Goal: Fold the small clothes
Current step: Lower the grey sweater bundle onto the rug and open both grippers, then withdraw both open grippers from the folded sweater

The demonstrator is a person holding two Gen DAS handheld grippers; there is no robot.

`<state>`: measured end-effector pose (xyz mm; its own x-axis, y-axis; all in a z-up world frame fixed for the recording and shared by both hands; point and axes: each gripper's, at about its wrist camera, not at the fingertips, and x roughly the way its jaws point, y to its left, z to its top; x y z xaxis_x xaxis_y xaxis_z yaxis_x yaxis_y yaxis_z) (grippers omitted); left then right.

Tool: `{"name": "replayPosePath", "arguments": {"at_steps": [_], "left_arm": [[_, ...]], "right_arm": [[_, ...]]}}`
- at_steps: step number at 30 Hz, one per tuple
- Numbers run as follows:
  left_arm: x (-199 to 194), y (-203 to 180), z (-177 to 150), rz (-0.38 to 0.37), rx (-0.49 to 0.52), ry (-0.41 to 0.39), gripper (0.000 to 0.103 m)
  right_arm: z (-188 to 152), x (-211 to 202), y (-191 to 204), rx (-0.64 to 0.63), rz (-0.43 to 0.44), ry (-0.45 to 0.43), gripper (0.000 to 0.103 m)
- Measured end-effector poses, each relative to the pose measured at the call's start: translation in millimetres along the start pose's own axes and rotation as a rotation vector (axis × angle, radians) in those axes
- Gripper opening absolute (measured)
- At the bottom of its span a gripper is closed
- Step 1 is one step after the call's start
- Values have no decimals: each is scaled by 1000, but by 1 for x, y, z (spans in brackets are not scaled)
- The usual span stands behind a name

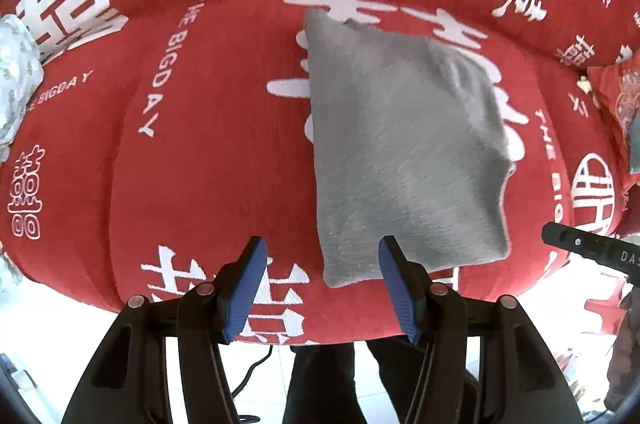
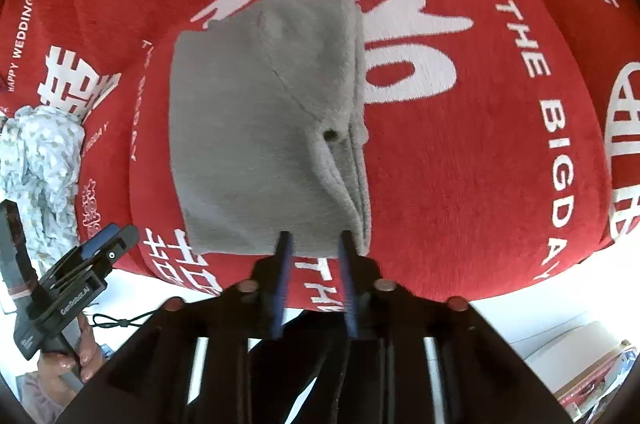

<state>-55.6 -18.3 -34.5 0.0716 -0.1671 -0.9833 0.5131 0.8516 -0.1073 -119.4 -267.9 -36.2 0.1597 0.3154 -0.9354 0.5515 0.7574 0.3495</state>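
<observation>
The grey garment (image 2: 268, 120) lies folded into a neat rectangle on the red cushion (image 2: 480, 164). Both the left gripper (image 1: 320, 288) and right gripper (image 2: 314, 264) hang above its near edge, fingers spread, empty. A crumpled patterned cloth (image 2: 40, 160) left of the cushion looks unfolded.

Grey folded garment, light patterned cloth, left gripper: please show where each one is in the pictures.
grey folded garment (image 2: 256, 128), right wrist view, middle of its top layer
light patterned cloth (image 2: 44, 160), right wrist view, middle of the crumpled heap
left gripper (image 1: 320, 280), left wrist view, between its fingertips

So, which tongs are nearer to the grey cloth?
Right. The right tongs sit open at the near edge of the grey cloth, gripping nothing. The left tongs are open beside its near left corner, over the red cushion.
</observation>
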Motion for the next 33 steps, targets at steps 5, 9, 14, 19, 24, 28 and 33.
{"name": "replayPosePath", "arguments": {"at_steps": [5, 9, 14, 19, 24, 28, 33], "left_arm": [[-31, 3, -1, -6, -7, -31, 60], [-54, 11, -3, -19, -12, -56, 60], [-82, 21, -3, -24, -33, -84, 75], [-100, 27, -4, 1, -66, -157, 101], [-95, 17, 1, 26, -84, -137, 101], [-89, -1, 9, 54, -65, -118, 101], [-91, -24, 24, 76, -60, -111, 101]], "right_arm": [[-3, -26, 21, -33, -1, -38, 43], [-8, -43, 36, -49, -1, -64, 53], [-11, -60, 56, -81, -23, -99, 63], [-12, -70, 69, -101, -24, -118, 76], [-6, -67, 70, -116, -33, -94, 80], [1, -72, 63, -110, -76, -119, 85], [16, -81, 54, -128, -102, -167, 103]]}}
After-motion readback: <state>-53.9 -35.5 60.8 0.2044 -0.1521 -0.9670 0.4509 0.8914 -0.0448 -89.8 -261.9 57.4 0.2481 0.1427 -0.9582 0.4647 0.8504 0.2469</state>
